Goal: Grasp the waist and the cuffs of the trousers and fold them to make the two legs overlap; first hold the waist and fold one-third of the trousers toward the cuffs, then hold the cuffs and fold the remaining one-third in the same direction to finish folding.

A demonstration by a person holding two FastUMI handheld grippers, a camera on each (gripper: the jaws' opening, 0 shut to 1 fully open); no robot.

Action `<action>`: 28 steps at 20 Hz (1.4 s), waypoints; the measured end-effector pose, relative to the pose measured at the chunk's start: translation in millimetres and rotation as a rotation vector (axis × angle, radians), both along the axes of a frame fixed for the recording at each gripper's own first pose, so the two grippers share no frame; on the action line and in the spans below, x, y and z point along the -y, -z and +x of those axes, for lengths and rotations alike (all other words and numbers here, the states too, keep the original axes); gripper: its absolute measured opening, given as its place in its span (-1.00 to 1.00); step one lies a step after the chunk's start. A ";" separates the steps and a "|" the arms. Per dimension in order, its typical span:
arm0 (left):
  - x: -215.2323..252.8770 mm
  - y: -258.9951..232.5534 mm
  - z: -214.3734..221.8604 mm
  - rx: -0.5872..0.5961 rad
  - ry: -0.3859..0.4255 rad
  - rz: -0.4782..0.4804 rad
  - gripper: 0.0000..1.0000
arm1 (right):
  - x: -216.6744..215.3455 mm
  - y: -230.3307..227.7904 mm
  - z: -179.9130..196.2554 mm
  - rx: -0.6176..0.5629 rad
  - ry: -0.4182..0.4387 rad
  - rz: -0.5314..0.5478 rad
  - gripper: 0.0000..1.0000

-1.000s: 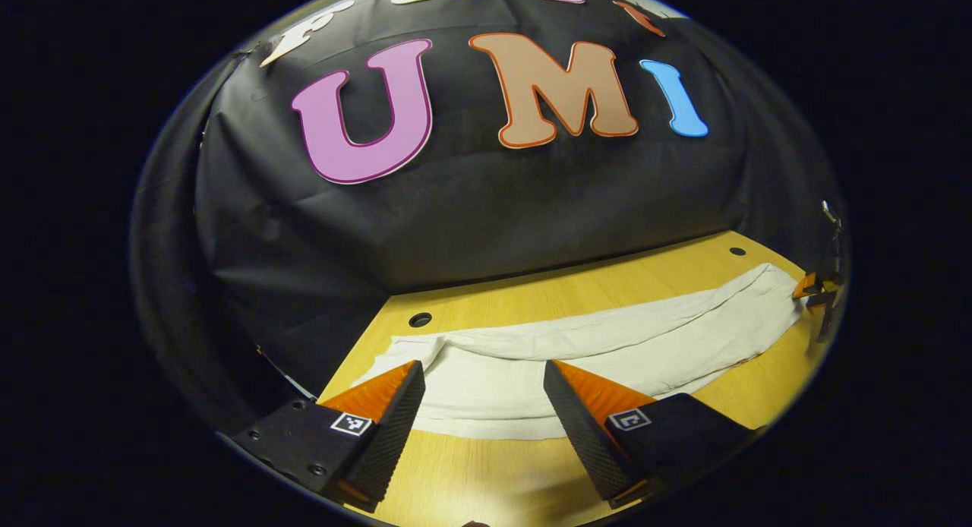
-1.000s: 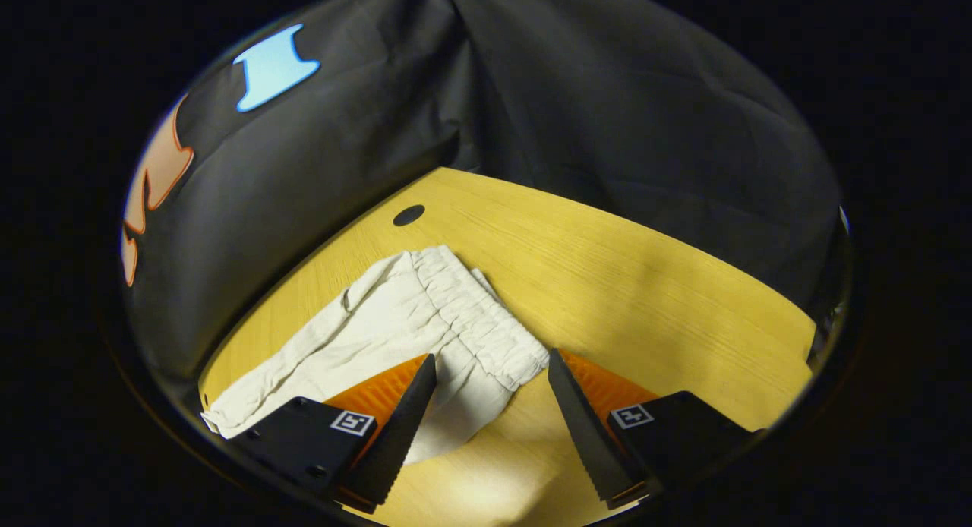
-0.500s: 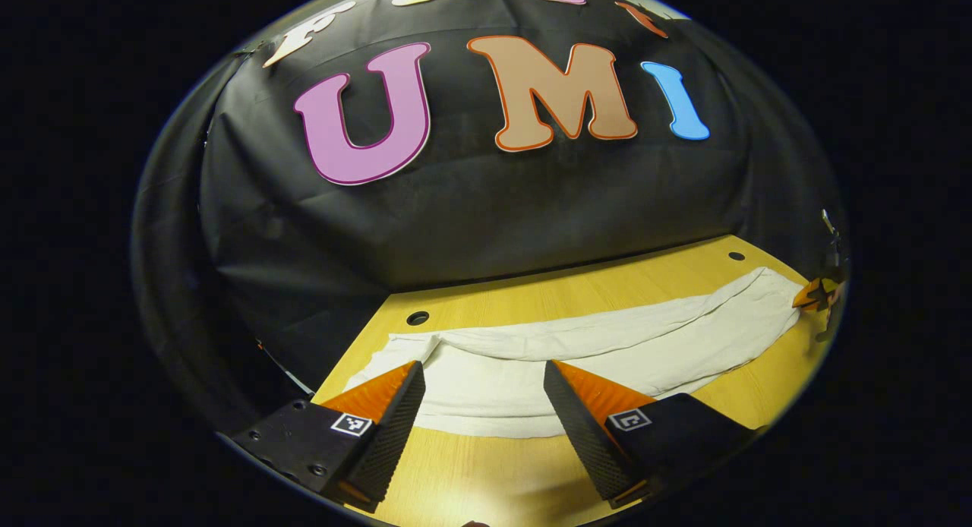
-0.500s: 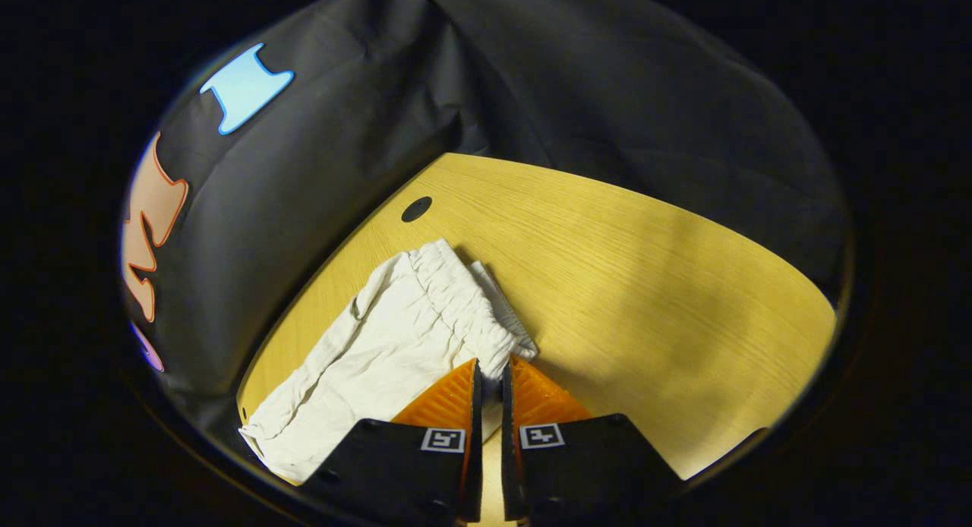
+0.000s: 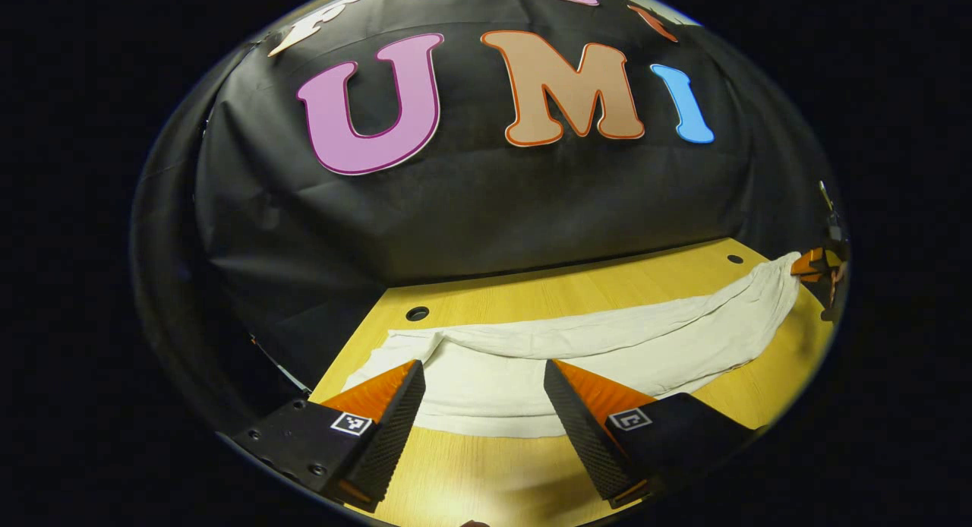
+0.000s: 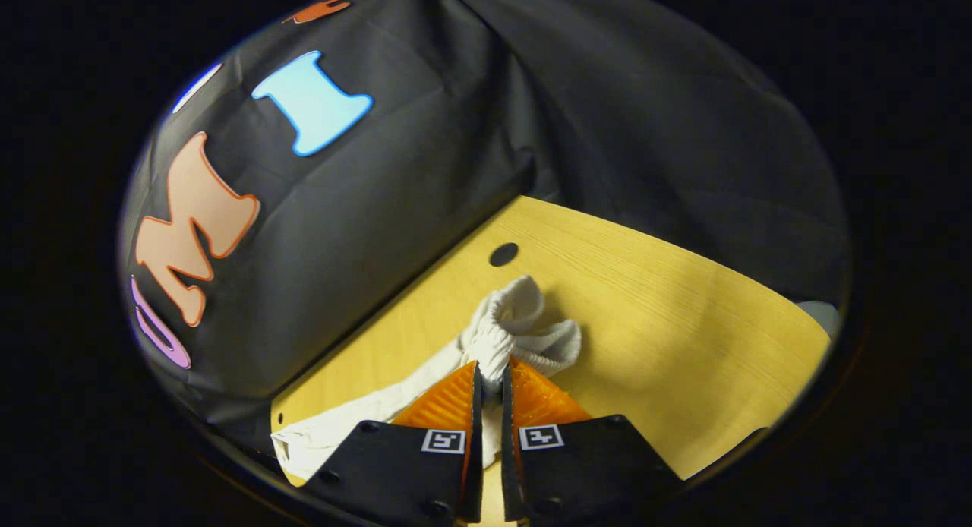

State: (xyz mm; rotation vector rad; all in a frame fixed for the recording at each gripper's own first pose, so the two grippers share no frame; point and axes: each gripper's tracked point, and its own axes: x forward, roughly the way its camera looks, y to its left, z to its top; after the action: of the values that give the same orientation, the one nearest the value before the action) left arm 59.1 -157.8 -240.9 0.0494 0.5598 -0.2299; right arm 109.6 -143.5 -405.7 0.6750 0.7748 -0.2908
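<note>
Right gripper [image 6: 490, 375] has its two fingers pressed together on the gathered waist [image 6: 510, 326] of the pale trousers [image 5: 607, 345], and the elastic band bunches up just above the tips, raised off the wooden table [image 6: 683, 337]. That pinch looks meant to carry one side of the waist over so the two legs come to lie on each other, which is the first step of the task. In the left gripper view this same tool sits at the far right edge, touching the lifted end of the cloth.

Left gripper [image 5: 482, 379] stands wide open with nothing between its fingers, hovering low over the near edge of the trousers at the leg end. The cuffs [image 5: 380, 356] lie flat just beyond its left finger, so it seems poised to close on them; I judge the cuff grasp is not yet made.

From the waist the trousers stretch in a long band across the table to the cuffs, with a fold line running along their length. A dark round hole [image 5: 417, 313] in the tabletop sits near the cuffs, and another [image 6: 503, 254] lies just beyond the waist. Black cloth [image 6: 607, 132] hangs close behind the table's far edge; nothing else lies on the wood to hinder the fold.
</note>
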 end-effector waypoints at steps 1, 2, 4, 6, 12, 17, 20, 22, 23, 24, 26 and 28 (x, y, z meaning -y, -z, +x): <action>-3.3 2.3 1.6 -0.001 0.005 -0.002 0.93 | -10.5 -12.5 3.9 0.023 -0.019 -0.006 -0.77; -6.8 2.7 2.8 -0.002 0.009 -0.005 0.93 | -23.0 -24.6 7.5 0.044 -0.042 -0.011 -0.77; -17.5 5.4 5.7 0.001 0.013 -0.015 0.93 | -50.9 -45.6 20.7 0.086 -0.087 -0.028 -0.77; -28.4 7.0 7.8 0.004 0.013 -0.028 0.94 | -80.4 -66.7 31.6 0.126 -0.131 -0.051 -0.77; -74.7 17.6 8.2 -0.005 -0.012 -0.048 0.93 | -178.3 -108.2 48.9 0.216 -0.277 -0.076 -0.77; -117.1 27.4 7.1 -0.011 -0.039 -0.039 0.93 | -263.7 -106.0 38.5 0.233 -0.403 -0.062 -0.77; -138.3 34.2 6.1 -0.019 -0.058 -0.042 0.93 | -309.8 -85.7 19.7 0.204 -0.480 -0.025 -0.77; -150.3 42.8 4.7 -0.032 -0.068 -0.051 0.93 | -331.0 -59.6 2.4 0.146 -0.525 -0.014 -0.77; -155.3 46.6 4.9 -0.038 -0.074 -0.059 0.93 | -339.2 -46.8 -7.4 0.118 -0.547 -0.018 -0.77; -159.4 51.2 6.0 -0.046 -0.080 -0.067 0.93 | -342.7 -35.9 -11.9 0.089 -0.568 -0.026 -0.77; -167.6 61.8 5.4 -0.064 -0.090 -0.079 0.93 | -345.2 -14.2 -24.0 0.044 -0.611 -0.056 -0.76; -173.1 69.6 7.3 -0.077 -0.090 -0.086 0.93 | -354.9 2.1 -45.7 0.002 -0.648 -0.078 -0.75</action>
State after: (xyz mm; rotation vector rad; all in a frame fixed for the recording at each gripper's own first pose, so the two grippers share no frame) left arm 66.4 15.3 -310.4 -0.0680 0.6272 -0.1680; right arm 63.9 211.4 -407.8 0.3227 0.9324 0.2689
